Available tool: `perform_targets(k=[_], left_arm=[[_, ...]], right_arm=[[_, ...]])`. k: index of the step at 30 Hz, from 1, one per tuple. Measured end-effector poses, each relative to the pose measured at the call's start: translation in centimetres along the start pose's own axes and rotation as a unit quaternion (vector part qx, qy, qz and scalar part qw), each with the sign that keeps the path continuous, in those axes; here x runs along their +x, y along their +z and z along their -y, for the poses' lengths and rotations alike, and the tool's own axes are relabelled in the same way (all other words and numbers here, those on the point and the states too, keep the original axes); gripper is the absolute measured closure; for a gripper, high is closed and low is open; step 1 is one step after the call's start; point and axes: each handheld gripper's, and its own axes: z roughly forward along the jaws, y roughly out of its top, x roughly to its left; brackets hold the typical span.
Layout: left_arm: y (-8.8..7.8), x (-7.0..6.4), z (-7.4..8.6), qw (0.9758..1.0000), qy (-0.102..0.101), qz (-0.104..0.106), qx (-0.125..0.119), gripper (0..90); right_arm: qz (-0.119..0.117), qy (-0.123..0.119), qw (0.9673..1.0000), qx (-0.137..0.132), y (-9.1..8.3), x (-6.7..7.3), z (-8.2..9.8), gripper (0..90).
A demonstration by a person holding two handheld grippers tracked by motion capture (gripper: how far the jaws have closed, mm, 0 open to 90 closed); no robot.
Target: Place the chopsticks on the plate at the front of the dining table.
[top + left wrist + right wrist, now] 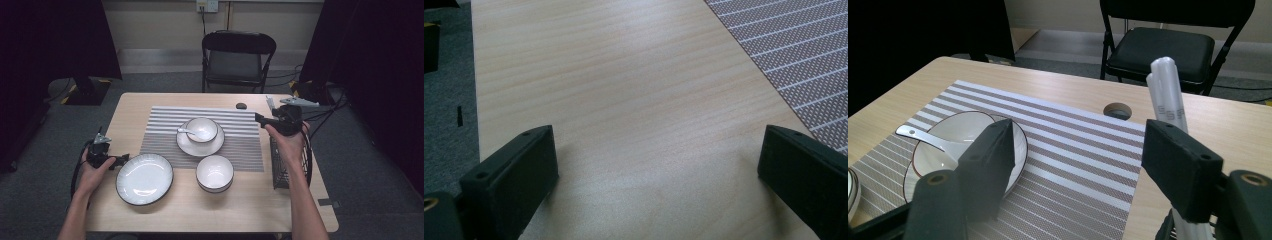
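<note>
My left gripper (121,159) rests low at the table's left edge beside a white dark-rimmed plate (144,178). Its jaws stand open over bare wood (659,145). My right gripper (259,119) hovers over the right edge of the striped placemat (240,145), with its jaws wide apart and nothing between them (1078,135). White chopsticks (1166,90) rise just behind its right-hand jaw; what holds them is hidden. Ahead of it sits a bowl (201,129) with a white spoon (923,137) on a saucer (200,146).
A second white bowl (214,173) stands at the mat's front edge. A black mesh holder (280,170) sits under my right forearm at the table's right side. A cable hole (1118,110) is at the far edge, and a black folding chair (235,60) stands behind the table.
</note>
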Motion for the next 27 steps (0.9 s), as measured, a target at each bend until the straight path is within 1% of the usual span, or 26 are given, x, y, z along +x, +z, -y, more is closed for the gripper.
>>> perform_targets(k=[2,7,9,11,14,15,17,19,24,25,27], left_arm=[[0.0,0.0,0.0,1.0000,0.001,0.000,0.000,2.1],[0.0,0.0,0.0,1.0000,0.000,0.000,0.000,2.0],[0.0,0.0,0.0,1.0000,0.000,0.001,0.000,2.0],[0.0,0.0,0.0,1.0000,0.000,0.000,0.000,2.0],[0.0,0.0,0.0,1.0000,0.000,0.000,0.000,2.0],[0.0,0.0,0.0,1.0000,0.000,0.000,0.000,2.0],[0.0,0.0,0.0,1.0000,0.000,0.000,0.000,2.0],[0.0,0.0,0.0,1.0000,0.000,0.000,0.000,2.0],[0.0,0.0,0.0,1.0000,0.000,0.000,0.000,2.0],[0.0,0.0,0.0,1.0000,0.000,0.000,0.000,2.0],[0.0,0.0,0.0,1.0000,0.000,0.001,0.000,1.9]], right_arm=[[0.006,-0.001,1.0000,0.007,0.1,-0.2,0.1,26.0],[0.010,-0.003,0.9999,0.011,0.1,-0.8,0.3,26.2],[0.014,-0.001,0.9998,0.014,0.2,-1.2,0.5,26.6],[0.016,0.000,0.9997,0.016,0.3,-1.6,0.7,30.7],[0.025,0.005,0.9995,0.020,0.6,-2.0,1.0,32.1],[0.028,0.008,0.9994,0.018,0.6,-2.2,0.9,33.2],[0.027,0.011,0.9994,0.015,0.6,-2.3,0.9,33.7],[0.033,0.007,0.9992,0.020,0.8,-2.4,0.8,35.1],[0.034,0.014,0.9990,0.023,1.2,-2.9,0.7,37.4],[0.030,0.015,0.9990,0.028,1.5,-3.0,0.8,37.6],[0.034,0.014,0.9989,0.031,1.7,-3.0,0.8,38.3]])
